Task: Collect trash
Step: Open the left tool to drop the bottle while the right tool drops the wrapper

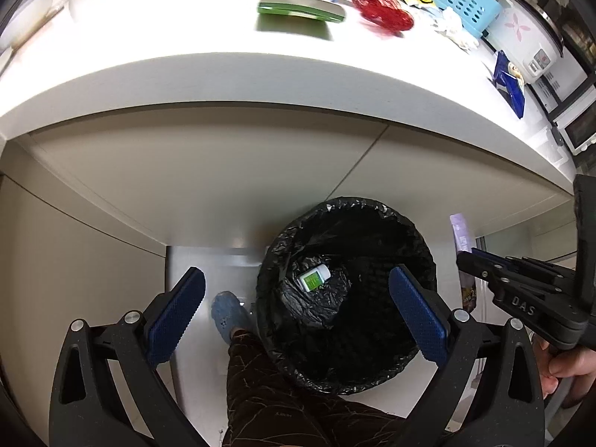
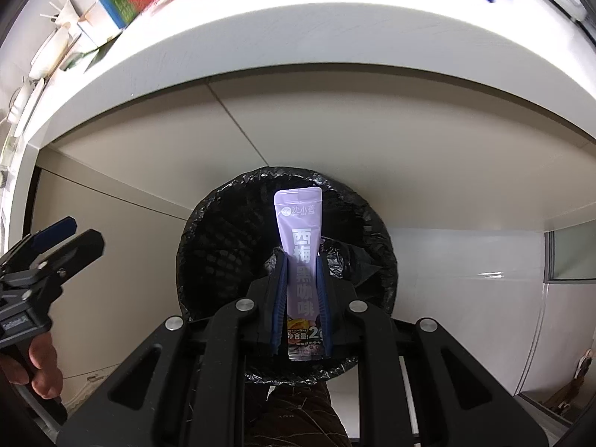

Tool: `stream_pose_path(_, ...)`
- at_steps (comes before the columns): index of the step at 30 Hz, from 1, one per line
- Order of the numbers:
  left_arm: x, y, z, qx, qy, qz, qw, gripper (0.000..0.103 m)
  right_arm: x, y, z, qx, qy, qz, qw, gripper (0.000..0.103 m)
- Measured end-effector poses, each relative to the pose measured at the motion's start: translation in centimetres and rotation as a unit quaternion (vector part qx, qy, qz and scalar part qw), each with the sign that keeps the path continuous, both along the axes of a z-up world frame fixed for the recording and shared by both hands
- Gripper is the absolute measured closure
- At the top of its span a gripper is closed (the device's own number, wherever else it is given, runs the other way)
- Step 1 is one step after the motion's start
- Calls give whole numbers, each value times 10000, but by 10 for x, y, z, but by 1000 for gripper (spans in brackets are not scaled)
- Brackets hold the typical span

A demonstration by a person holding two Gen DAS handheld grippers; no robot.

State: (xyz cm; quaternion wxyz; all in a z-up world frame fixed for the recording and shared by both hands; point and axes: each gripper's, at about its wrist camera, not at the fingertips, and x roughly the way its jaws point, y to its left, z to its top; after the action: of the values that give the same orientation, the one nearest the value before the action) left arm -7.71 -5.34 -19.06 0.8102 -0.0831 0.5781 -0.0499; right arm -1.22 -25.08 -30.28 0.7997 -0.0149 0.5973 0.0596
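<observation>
A bin lined with a black bag (image 1: 409,231) stands on the floor under the white counter; a small white and green bottle (image 1: 314,278) lies inside it. My left gripper (image 1: 296,309) is open and empty above the bin's left rim. My right gripper (image 2: 301,283) is shut on a purple snack pouch (image 2: 300,223) and holds it upright over the bin (image 2: 208,231). The pouch also shows edge-on in the left wrist view (image 1: 462,238), beside the right gripper (image 1: 480,260).
On the white counter (image 1: 186,70) lie a red mesh bag (image 1: 380,0), a green tray (image 1: 298,9), white crumpled tissue (image 1: 454,24), a blue packet (image 1: 510,82), a blue basket (image 1: 465,0) and a rice cooker (image 1: 525,37). The person's leg (image 1: 268,391) and slipper (image 1: 227,313) are left of the bin.
</observation>
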Motion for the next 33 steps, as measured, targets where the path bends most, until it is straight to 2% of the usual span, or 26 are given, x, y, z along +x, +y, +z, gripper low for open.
stream_pose_path(22,-5,47,3,252,142,539,9981,6,24,47,-25,-244,160,315,9991,88)
stream_pose_path(28,-6,54,-4,253,250,642,9973,6,26,48,-31,-329,224,353,9986,88)
stream_pose_path(33,-5,57,-5,271,250,645,9972,6,29,45,-32,-353,221,268,9988,83)
